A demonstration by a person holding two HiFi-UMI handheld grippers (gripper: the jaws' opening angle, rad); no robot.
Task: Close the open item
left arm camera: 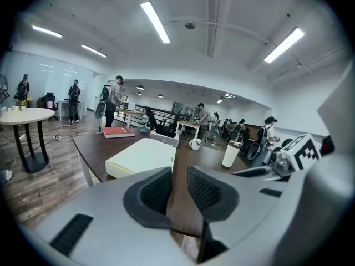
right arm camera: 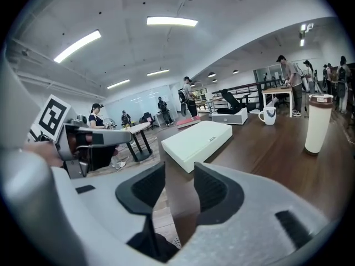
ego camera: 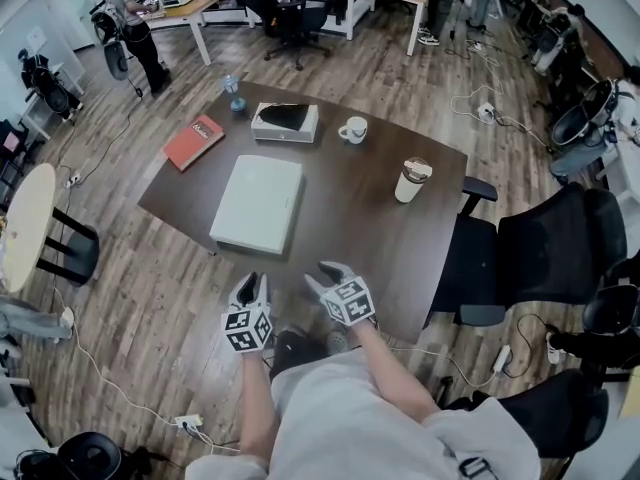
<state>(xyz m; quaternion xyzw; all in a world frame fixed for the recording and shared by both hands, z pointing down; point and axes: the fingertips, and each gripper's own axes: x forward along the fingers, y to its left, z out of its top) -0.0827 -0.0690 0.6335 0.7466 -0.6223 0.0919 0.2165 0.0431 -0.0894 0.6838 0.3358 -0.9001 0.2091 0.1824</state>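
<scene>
We hold the left gripper (ego camera: 251,286) and the right gripper (ego camera: 325,274) side by side at the table's (ego camera: 350,208) near edge, jaws a little apart and empty (only wood shows between them). Both face the white laptop (ego camera: 258,204) just ahead. Its lid looks flat, so we judge the closing done.

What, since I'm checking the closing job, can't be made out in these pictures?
- Red book, cover print: too small, head view.
- Small white box, whether its dark top is open: too small in every view.
- Mug, contents: too small, head view.
</scene>
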